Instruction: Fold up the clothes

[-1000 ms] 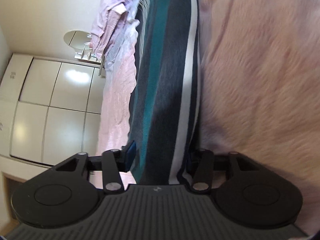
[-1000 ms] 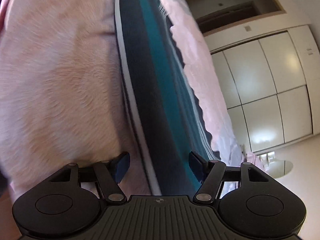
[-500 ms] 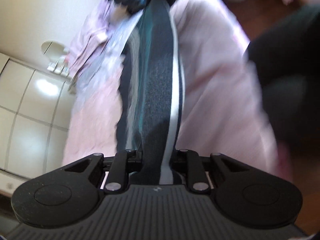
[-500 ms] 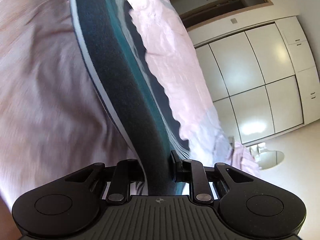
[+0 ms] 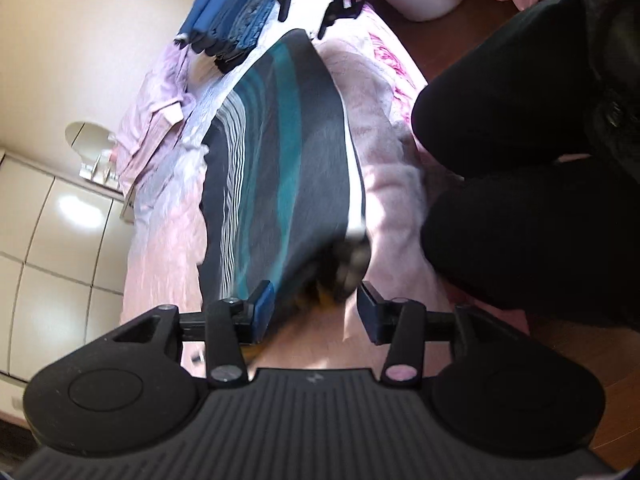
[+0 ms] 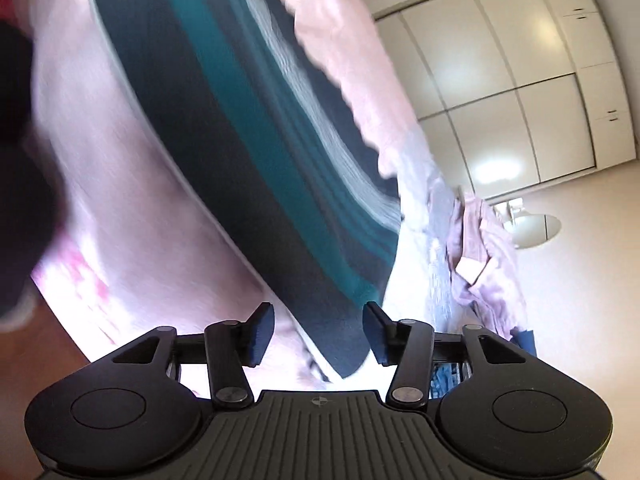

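On the pink fleece blanket (image 5: 384, 168), our left gripper (image 5: 314, 312) and right gripper (image 6: 318, 334) stand spread and empty-fingered around the soft, light dark-grey-and-teal striped knit garment (image 5: 280, 168), which we judge best pinched at its corners.

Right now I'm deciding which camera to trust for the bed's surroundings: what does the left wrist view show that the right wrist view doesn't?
Only the left wrist view shows the stack of folded blue clothes and the person's black-clad legs. Only the right wrist view shows the wardrobe handles. Both show the striped garment on the pink blanket, white wardrobe doors, and open jaws.
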Available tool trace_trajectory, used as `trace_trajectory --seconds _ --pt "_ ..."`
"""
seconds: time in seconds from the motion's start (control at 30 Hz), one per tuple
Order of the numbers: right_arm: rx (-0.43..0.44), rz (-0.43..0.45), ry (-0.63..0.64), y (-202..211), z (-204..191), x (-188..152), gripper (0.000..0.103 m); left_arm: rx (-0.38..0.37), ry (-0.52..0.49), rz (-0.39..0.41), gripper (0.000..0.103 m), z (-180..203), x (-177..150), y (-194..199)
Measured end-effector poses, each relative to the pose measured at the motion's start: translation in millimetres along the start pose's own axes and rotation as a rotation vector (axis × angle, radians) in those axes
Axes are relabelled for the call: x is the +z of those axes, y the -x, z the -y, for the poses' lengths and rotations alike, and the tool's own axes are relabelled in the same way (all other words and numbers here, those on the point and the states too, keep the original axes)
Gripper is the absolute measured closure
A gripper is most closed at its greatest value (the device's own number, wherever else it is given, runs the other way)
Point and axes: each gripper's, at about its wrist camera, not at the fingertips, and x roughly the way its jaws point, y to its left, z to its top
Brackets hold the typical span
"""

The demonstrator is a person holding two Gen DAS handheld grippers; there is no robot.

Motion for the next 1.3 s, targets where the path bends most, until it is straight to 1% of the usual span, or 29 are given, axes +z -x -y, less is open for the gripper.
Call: trace_trajectory --seconds 0.03,0.07,0.13,0.2,0.27,0.33,0.37,0.43,0.5,0.57,0.6,0.63,0.67,0.7,0.73,0.8,0.87,1.03,1.07,1.1,1.13,1.17,1.2,1.23,1.27,1.3 --pt "0.002 0.038 -0.008 13.6 -7.1 7.7 0.050 -0.002 0.022 -0.002 0.061 1.5 -7.5 6.6" --pt "0.008 0.083 -0.017 30.3 -15.7 15.3 0.043 -0.005 0.047 -0.012 0.061 0.5 -14.6 8.3" --pt "0.027 0.176 -0.029 63.8 -33.1 30.9 0.035 0.007 0.071 -0.034 0.061 -1.1 -25.8 13.3" --pt "0.079 0.269 -0.007 89.1 -53.6 51.5 0.035 0.024 0.095 -0.046 0.061 -6.3 -35.5 12.1" --pt "0.123 0.337 0.026 101.6 -74.2 75.0 0.035 0.038 0.125 -0.052 0.060 -12.9 -43.5 9.7" --pt "0.155 0.376 0.065 102.8 -92.9 97.9 0.035 0.051 0.150 -0.052 0.060 -19.4 -50.4 8.8" --pt "0.161 0.386 0.099 100.3 -102.3 108.1 0.035 0.059 0.156 -0.050 0.059 -22.0 -52.1 7.1" --pt "0.157 0.399 0.168 95.5 -121.5 124.4 0.035 0.076 0.161 -0.044 0.052 -25.5 -55.8 4.0" --pt "0.131 0.406 0.224 82.6 -134.9 137.2 0.035 0.100 0.158 -0.038 0.037 -27.6 -59.1 0.3" --pt "0.127 0.416 0.237 73.2 -136.7 150.9 0.035 0.112 0.148 -0.033 0.033 -32.5 -62.6 -6.2" --pt "0.134 0.426 0.228 69.0 -134.4 157.1 0.035 0.118 0.143 -0.031 0.033 -34.9 -64.4 -9.5" --pt "0.156 0.440 0.194 67.3 -126.4 161.4 0.035 0.124 0.138 -0.029 0.033 -37.4 -66.1 -12.8" --pt "0.189 0.457 0.140 67.2 -113.0 164.1 0.051 0.130 0.133 -0.026 0.031 -39.8 -67.9 -16.1" --pt "0.221 0.473 0.085 67.0 -99.6 166.9 0.070 0.136 0.127 -0.024 0.029 -42.3 -69.7 -19.4" --pt "0.242 0.485 0.037 67.7 -87.2 169.3 0.084 0.142 0.122 -0.022 0.028 -44.8 -71.4 -22.7" --pt "0.248 0.493 -0.028 71.1 -67.0 171.7 0.085 0.153 0.100 -0.008 0.023 -51.7 -71.6 -36.1" --pt "0.248 0.495 -0.069 73.1 -51.1 173.2 0.086 0.158 0.053 0.001 0.022 -56.3 -71.6 -53.2" --pt "0.251 0.490 -0.122 75.7 -33.7 170.7 0.086 0.164 -0.089 0.043 0.020 -65.0 -62.9 -92.9" --pt "0.253 0.488 -0.131 77.8 -33.0 168.5 0.086 0.164 -0.111 0.054 0.021 -67.2 -61.1 -98.6" --pt "0.256 0.487 -0.136 80.8 -33.1 167.4 0.086 0.164 -0.133 0.065 0.025 -69.5 -59.3 -104.4" --pt "0.263 0.486 -0.137 80.9 -35.2 167.3 0.086 0.153 -0.154 0.064 0.031 -70.8 -59.1 -107.0" --pt "0.268 0.485 -0.137 82.1 -36.5 167.2 0.086 0.141 -0.176 0.063 0.060 -72.0 -59.0 -109.4" --pt "0.274 0.483 -0.138 84.1 -36.1 167.3 0.086 0.130 -0.197 0.061 0.080 -73.3 -58.9 -111.8" --pt "0.282 0.480 -0.139 83.6 -35.6 168.3 0.086 0.119 -0.218 0.060 0.081 -74.5 -58.7 -114.3" --pt "0.288 0.477 -0.140 83.8 -34.8 169.3 0.086 0.107 -0.240 0.058 0.084 -75.7 -58.6 -116.7" --pt "0.292 0.475 -0.142 85.5 -33.3 170.4 0.086 0.106 -0.225 0.058 0.086 -78.1 -60.4 -111.8"
